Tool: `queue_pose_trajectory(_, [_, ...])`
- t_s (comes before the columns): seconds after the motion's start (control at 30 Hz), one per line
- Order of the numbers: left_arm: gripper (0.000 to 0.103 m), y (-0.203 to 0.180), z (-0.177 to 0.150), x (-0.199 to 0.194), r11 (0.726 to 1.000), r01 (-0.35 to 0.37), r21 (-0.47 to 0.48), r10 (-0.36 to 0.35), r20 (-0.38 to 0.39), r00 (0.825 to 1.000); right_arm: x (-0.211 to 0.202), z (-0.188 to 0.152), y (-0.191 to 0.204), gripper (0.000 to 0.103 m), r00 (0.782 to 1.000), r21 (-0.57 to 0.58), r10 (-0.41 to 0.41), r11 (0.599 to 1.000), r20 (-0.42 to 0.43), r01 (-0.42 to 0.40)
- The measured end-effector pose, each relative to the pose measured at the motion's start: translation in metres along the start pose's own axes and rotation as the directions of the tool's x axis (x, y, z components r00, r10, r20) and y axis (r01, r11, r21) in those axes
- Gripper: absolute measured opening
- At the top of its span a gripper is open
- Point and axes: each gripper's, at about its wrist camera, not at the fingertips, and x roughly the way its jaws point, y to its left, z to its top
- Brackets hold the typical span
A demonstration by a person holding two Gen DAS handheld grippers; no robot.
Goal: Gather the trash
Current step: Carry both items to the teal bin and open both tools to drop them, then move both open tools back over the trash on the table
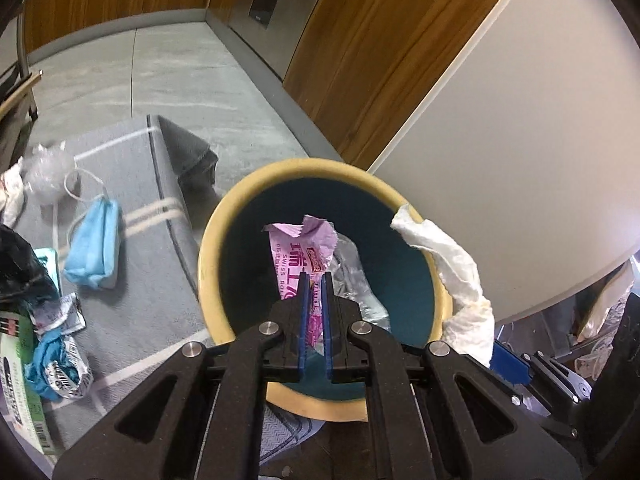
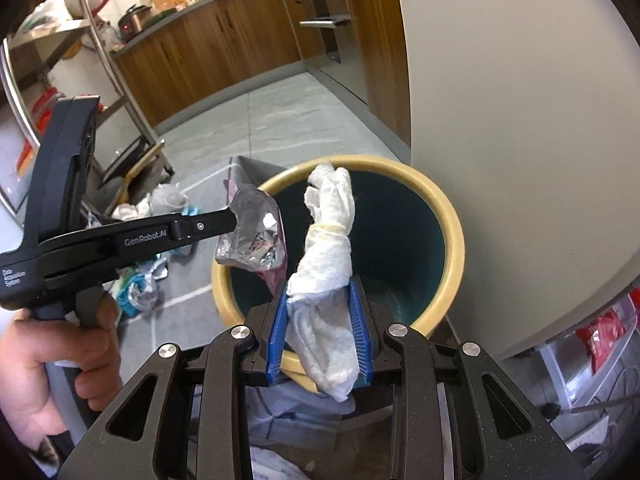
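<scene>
The left gripper (image 1: pixel 316 280) has its blue jaws clamped on a pink wrapper (image 1: pixel 298 248), which hangs over the mouth of the bin (image 1: pixel 208 248). The wrapper's printed side faces the left wrist camera, with its torn top edge above the dark teal inside of the bin. Seen from the right wrist, the same left gripper (image 2: pixel 236 222) reaches in from the left, and the wrapper (image 2: pixel 254 240) shows its crinkled silver side just above the bin's yellow rim (image 2: pixel 452 240). A hand (image 2: pixel 60 360) grips the handle of that tool.

The right gripper (image 2: pixel 320 284) is closed on a crumpled white tissue (image 2: pixel 326 240), which stands up between the blue pads (image 2: pixel 278 328) and leans over the near side of the bin. In the left view the tissue (image 1: pixel 452 276) lies across the right part of the rim.

The bin stands on the floor beside a white panel (image 1: pixel 520 140), with wooden cabinets (image 1: pixel 360 40) behind. To its left lies a grey mat (image 1: pixel 140 240) with more rubbish on it: a blue mask (image 1: pixel 94 248), a clear plastic wad (image 1: pixel 46 176), a black bag (image 1: pixel 20 264), and crushed foil packets (image 1: pixel 60 368). A green box (image 1: pixel 20 392) sits at the left edge of the mat, near the packets
</scene>
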Motion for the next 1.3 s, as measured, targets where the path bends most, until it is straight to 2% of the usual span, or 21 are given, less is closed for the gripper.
queue_pose_trajectory(0.07, [0.008,0.000,0.000,0.000,1.000,0.005,0.000,-0.005,-0.003,1.000,0.002,0.001,0.002,0.031,1.000,0.000,-0.004,1.000,-0.007,0.004])
queue_pose_trajectory(0.1, [0.017,0.002,0.002,0.001,1.000,0.008,-0.002,-0.008,-0.003,1.000,0.004,0.002,0.002,0.031,1.000,0.001,-0.003,1.000,-0.010,0.003])
queue_pose_trajectory(0.13, [0.030,0.004,0.003,0.000,1.000,0.016,-0.005,-0.016,0.002,1.000,0.005,0.002,0.003,0.031,1.000,0.000,-0.003,1.000,-0.012,0.003])
queue_pose_trajectory(0.23, [0.055,0.007,0.005,-0.008,0.999,0.031,-0.012,-0.031,0.034,0.999,0.008,0.003,0.004,0.031,1.000,-0.004,-0.004,1.000,-0.018,0.004])
queue_pose_trajectory(0.53, [0.057,0.008,0.006,-0.030,1.000,0.017,-0.004,-0.016,0.078,0.997,0.013,0.003,0.003,0.036,0.999,0.000,-0.012,1.000,-0.032,0.012])
queue_pose_trajectory(0.7, [0.061,0.010,0.003,-0.047,1.000,-0.005,0.016,0.004,0.105,0.994,0.013,0.005,0.007,0.058,1.000,0.008,-0.007,1.000,-0.017,0.007])
queue_pose_trajectory(1.0, [0.070,0.035,-0.007,-0.089,0.997,-0.070,0.014,0.067,0.156,0.986,0.004,0.011,0.026,0.073,0.999,-0.016,0.034,0.999,0.020,-0.033])
queue_pose_trajectory(1.3, [0.078,0.073,-0.023,-0.143,0.988,-0.154,0.006,0.151,0.175,0.973,-0.003,0.014,0.060,0.079,0.996,-0.090,0.083,0.993,0.028,-0.080])
